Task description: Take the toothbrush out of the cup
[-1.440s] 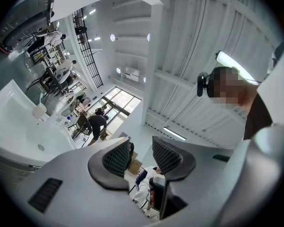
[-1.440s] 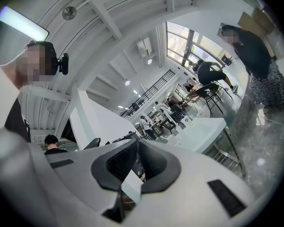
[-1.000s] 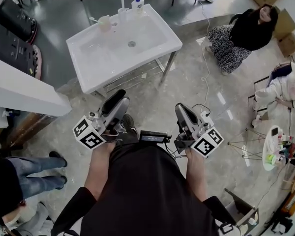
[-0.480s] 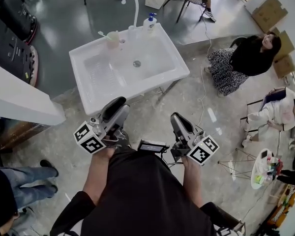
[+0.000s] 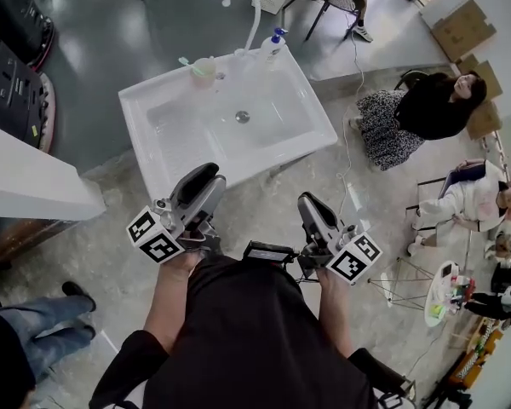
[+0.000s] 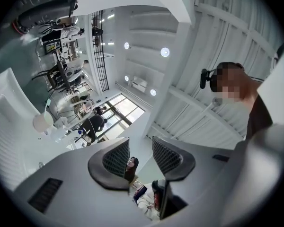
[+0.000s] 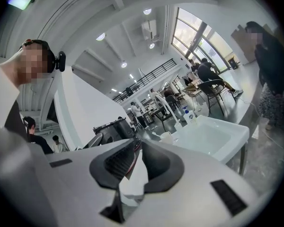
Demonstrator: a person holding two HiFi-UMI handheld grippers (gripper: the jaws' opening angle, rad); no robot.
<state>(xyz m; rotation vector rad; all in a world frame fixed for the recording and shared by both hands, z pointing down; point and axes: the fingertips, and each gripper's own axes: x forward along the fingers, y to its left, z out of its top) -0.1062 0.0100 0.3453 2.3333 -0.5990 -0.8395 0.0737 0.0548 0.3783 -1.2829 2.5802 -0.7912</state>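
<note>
Nothing of the task is done yet. The toothbrush (image 5: 186, 61) is seen standing in the cup (image 5: 204, 72), which is set on the far rim of the sink (image 5: 187, 130), well ahead of both claws and across the basin from them. The left claw (image 5: 206, 177) is held with its jaws wide apart, nothing between them. The right claw (image 5: 312, 201) is held with its jaws only a little apart, a narrow gap, nothing between them either. Nothing is touched. The whole reach, the grip on the toothbrush and the lift out of the cup are judged as left to do.

Room: the near edge of the sink is met close ahead of the left claw, and ahead and to the left of the right claw, so the basin has to be crossed from above. A faucet (image 5: 249, 2) and a soap bottle (image 5: 274, 44) are placed just right of the cup, so that side is judged tight. The side left of the cup is open. Bare floor (image 5: 260, 207) is seen under both claws. Seated people (image 5: 426, 105) are kept well off to the right of the right claw, out of the path.
</note>
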